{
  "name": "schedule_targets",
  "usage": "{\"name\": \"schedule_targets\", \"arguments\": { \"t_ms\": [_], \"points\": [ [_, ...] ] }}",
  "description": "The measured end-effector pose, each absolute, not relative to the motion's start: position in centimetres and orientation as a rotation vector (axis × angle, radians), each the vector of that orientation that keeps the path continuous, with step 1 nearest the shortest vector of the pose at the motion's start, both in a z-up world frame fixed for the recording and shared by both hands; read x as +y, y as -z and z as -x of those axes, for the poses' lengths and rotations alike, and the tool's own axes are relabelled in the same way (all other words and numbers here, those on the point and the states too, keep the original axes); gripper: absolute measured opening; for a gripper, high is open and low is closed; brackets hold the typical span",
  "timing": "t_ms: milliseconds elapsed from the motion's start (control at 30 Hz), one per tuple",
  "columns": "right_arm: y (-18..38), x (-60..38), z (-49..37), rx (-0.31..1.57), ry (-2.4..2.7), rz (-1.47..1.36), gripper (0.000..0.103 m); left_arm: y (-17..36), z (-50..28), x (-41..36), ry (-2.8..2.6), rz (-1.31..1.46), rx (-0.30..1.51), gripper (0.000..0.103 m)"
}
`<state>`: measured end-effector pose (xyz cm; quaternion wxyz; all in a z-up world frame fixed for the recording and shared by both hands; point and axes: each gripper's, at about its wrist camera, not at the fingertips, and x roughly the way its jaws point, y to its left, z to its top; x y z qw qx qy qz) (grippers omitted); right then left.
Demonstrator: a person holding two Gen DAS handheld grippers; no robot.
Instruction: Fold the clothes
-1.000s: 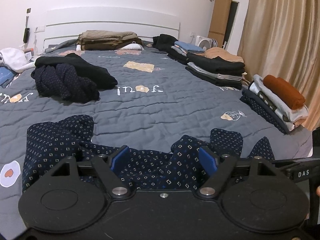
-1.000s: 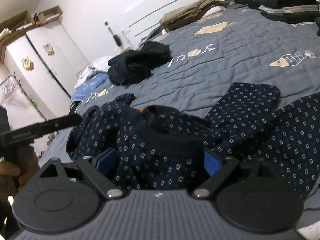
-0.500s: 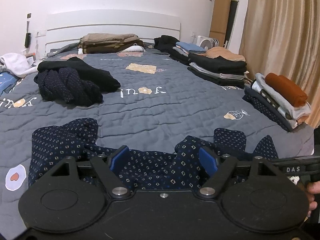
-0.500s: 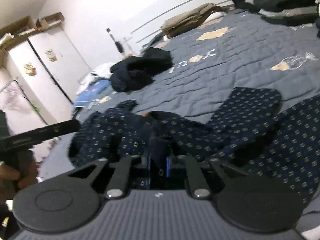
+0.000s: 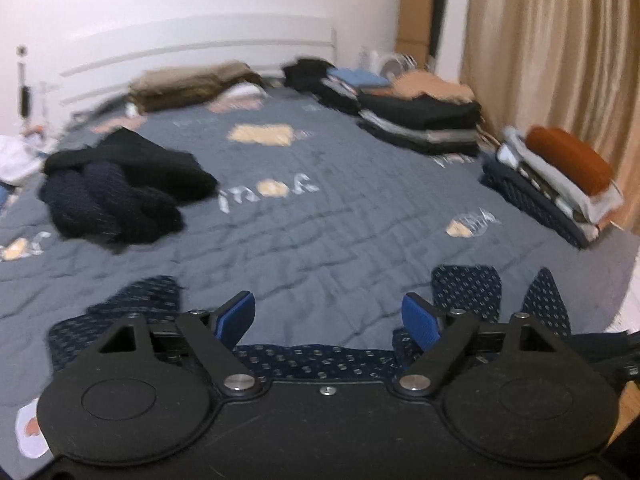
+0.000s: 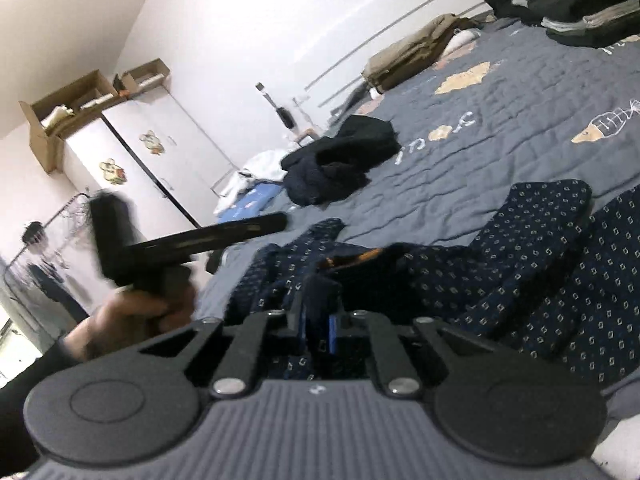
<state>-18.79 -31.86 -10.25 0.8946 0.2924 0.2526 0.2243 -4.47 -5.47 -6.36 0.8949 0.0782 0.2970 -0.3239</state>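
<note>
1. A navy blue garment printed with small pale squares (image 6: pixel 520 264) lies crumpled at the near edge of the grey quilted bedspread (image 5: pixel 340 216), its fabric bunched in uneven folds with a flap spread flat towards the bed's right side.
2. The right gripper (image 6: pixel 318 326) is clenched on a raised fold of that garment; its blue pads have just come together, and dark patterned cloth stands pinched between them.
3. The left gripper (image 5: pixel 330 318) is released, its blue pads (image 5: pixel 236 316) standing wide apart above the garment's near hem with no cloth between them. The jaws have just been spreading a little further.
4. In the right wrist view, a hand (image 6: pixel 140 312) grips the black handle of the left gripper, near the bed's left side.
5. A loose heap of black and dark blue clothes (image 5: pixel 120 192) sits towards the bed's left edge.
6. Stacks of folded clothes (image 5: pixel 424 120) line the right edge, one topped by a rust-brown roll (image 5: pixel 568 160).
</note>
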Motion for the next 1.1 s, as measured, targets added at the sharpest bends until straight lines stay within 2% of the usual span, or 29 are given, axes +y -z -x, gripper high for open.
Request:
{"name": "schedule_targets", "arguments": {
  "t_ms": [133,200,267,400,733,800,867,900,1000,1100],
  "points": [
    [9.4,-33.1,19.4,0.484,-0.462,-0.662,0.009,8.7,3.9,-7.6,0.711,-0.228,0.708,0.08],
    [9.4,-34.2,19.4,0.479,-0.438,-0.679,0.009,10.1,4.7,-8.4,0.77,-0.242,0.772,0.075],
    [9.9,-35.1,19.1,0.498,-0.41,-0.693,0.009,11.3,5.8,-8.9,0.816,-0.227,0.822,0.067],
    [11.3,-35.9,18.0,0.579,-0.37,-0.685,0.009,12.9,9.2,-10.5,0.884,-0.318,0.82,0.067],
    [13.7,-36.4,17.7,0.644,-0.301,-0.678,0.009,8.4,4.7,-9.2,0.883,-0.203,0.714,0.068],
    [13.9,-36.5,17.9,0.649,-0.297,-0.675,0.009,8.9,3.3,-10.1,0.94,-0.218,0.754,0.067],
    [13.9,-36.6,17.9,0.652,-0.295,-0.673,0.01,9.5,1.9,-11.1,0.998,-0.233,0.793,0.056],
    [13.9,-36.6,17.9,0.652,-0.295,-0.674,0.01,9.7,1.2,-11.5,1.026,-0.24,0.813,0.056],
    [13.9,-36.6,17.9,0.657,-0.295,-0.671,0.01,12.0,0.0,-12.7,1.065,-0.28,0.892,0.056],
    [13.8,-36.6,18.0,0.661,-0.295,-0.66,0.01,14.0,-1.1,-13.9,1.097,-0.312,0.956,0.064]
  ]
}}
